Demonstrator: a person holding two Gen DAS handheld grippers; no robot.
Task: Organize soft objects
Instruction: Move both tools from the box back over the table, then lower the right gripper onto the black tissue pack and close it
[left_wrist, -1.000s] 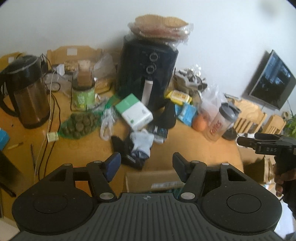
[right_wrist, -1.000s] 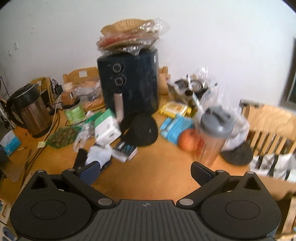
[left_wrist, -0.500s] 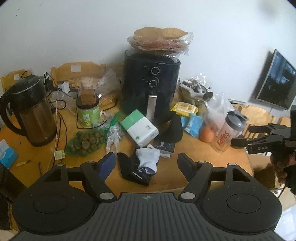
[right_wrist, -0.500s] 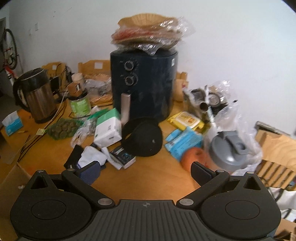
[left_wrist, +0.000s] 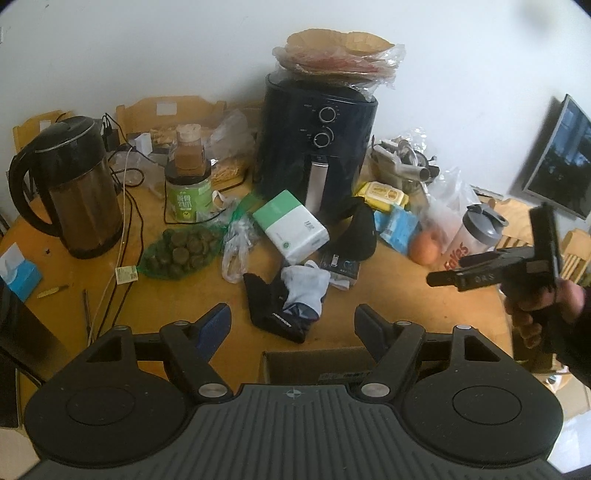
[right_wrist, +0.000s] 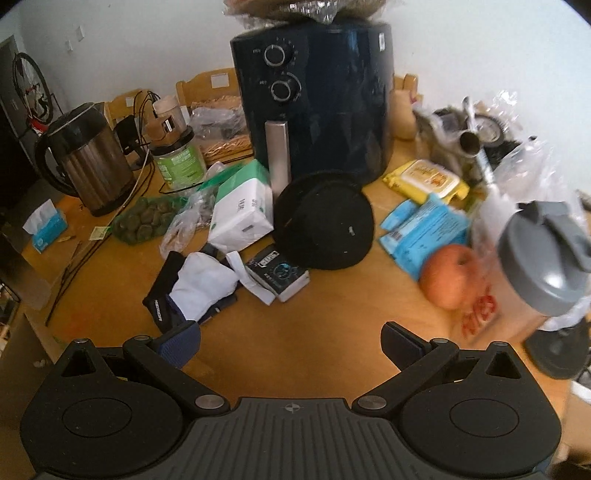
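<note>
**Socks ahead of two empty grippers**

The left gripper (left_wrist: 291, 319) is held with jaws apart, nothing between them. Just ahead, a crumpled black and white sock pile (left_wrist: 286, 301) lies on the wooden table (left_wrist: 166, 295). The right gripper (right_wrist: 290, 341) is likewise spread and empty, the pile (right_wrist: 192, 286) ahead-left, a black cap (right_wrist: 323, 221) beyond.

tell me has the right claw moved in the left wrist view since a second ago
Yes. The right claw has come in from the view's right edge toward the shaker bottle, its tips now just below the bottle, jaws open and empty.
</note>
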